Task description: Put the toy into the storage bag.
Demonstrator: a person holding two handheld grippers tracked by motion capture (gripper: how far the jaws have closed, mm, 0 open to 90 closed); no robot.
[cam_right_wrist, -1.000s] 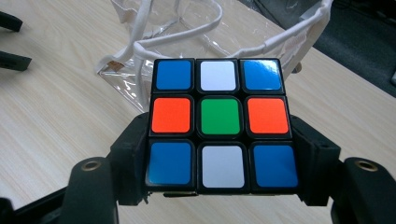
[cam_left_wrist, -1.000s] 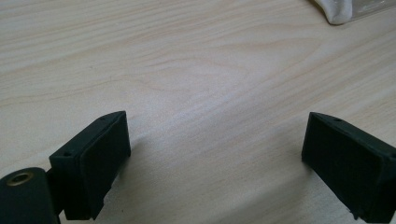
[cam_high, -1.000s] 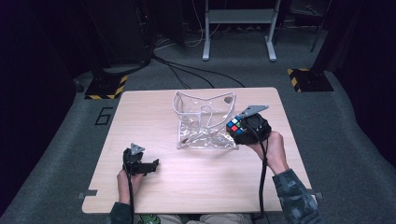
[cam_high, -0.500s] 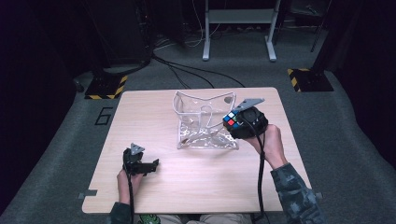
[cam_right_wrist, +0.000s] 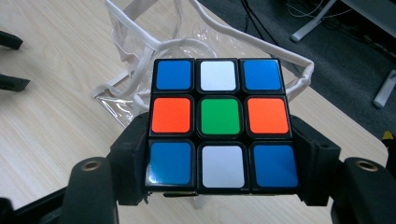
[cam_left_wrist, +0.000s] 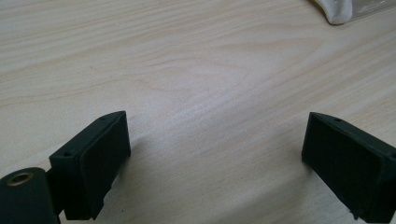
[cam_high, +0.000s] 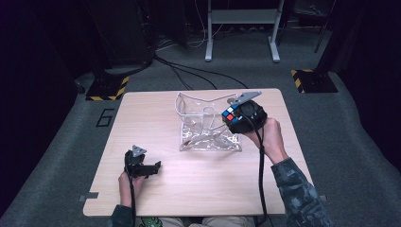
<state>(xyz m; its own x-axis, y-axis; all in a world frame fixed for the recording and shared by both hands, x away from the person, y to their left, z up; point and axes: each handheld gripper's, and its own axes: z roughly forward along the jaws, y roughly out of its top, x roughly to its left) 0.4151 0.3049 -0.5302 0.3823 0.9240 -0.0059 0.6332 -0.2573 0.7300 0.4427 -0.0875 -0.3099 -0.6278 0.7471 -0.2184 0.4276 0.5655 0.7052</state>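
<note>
This looks like a lab or recording studio rather than a home. A pale wooden surface [cam_high: 198, 189] stands alone on grey carpet [cam_high: 340, 123], with dark surroundings on every side. Yellow-and-black hazard tape [cam_high: 106, 90] marks the stand bases, black cables [cam_high: 189, 71] trail across the floor, a grey metal frame [cam_high: 241, 28] stands behind, and a taped "6" [cam_high: 105, 117] labels the spot.
</note>
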